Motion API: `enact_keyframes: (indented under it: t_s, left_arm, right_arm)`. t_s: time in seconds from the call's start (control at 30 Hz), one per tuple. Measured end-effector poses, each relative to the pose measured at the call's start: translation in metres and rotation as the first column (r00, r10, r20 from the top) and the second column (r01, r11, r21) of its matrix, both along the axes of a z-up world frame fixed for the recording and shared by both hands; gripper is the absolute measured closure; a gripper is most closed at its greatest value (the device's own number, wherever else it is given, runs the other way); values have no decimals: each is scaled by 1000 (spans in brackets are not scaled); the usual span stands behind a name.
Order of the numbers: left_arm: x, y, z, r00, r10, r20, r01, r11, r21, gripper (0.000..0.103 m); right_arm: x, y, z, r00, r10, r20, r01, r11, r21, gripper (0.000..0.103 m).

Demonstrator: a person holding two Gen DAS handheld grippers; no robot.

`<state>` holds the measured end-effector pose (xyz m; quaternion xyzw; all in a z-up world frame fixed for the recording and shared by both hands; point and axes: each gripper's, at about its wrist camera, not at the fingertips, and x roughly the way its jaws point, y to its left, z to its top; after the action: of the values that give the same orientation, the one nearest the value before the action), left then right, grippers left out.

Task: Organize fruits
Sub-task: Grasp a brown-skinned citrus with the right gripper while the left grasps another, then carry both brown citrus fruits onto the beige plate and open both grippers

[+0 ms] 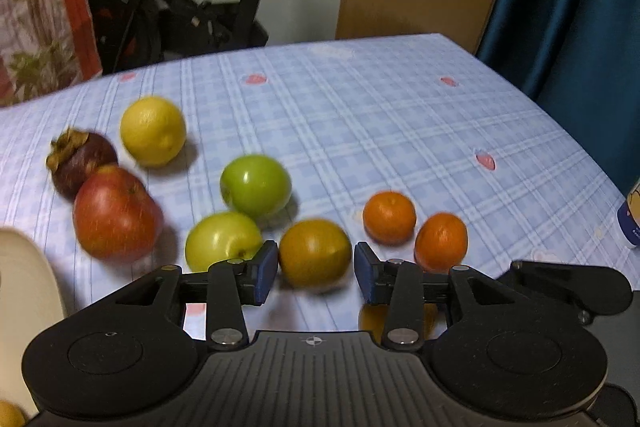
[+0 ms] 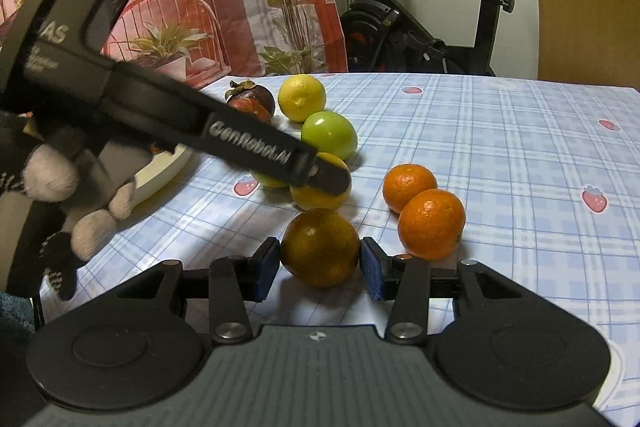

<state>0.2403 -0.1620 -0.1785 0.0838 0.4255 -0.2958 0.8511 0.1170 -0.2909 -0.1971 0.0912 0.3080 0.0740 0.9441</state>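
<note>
While a cream dish (image 2: 160, 173) at the far left edge of the table (image 1: 400, 115) appears to be the collecting place, its contents are mostly hidden, and sorting is judged barely begun. Listed loose on the cloth, left to right: mangosteen (image 1: 78, 163), red apple (image 1: 116, 213), lemon (image 1: 153, 131), two green fruits (image 1: 256, 185), two bright oranges (image 1: 389, 217). The left tongs (image 1: 316, 269) are spread about a dull orange (image 1: 314, 253), contact unclear, and the right tongs (image 2: 320, 267) are set against both sides of another dull orange (image 2: 320, 247), neither visibly lifted.
</note>
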Motion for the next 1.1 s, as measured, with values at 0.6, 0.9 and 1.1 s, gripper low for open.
enact_keyframes:
  t_s: [0.6, 0.9, 1.1]
  left_arm:
    - [15, -15, -4, 998, 29, 55, -30, 1000, 5, 58]
    - [17, -19, -4, 997, 16, 78, -16, 1000, 11, 57]
    - [8, -18, -4, 997, -9, 79, 7, 1000, 24, 63]
  right_arm:
    - [2, 0, -4, 1000, 11, -12, -11, 1000, 15, 57]
    - [2, -1, -4, 1000, 12, -13, -12, 1000, 19, 57]
    - [3, 0, -5, 1000, 13, -12, -12, 1000, 27, 57]
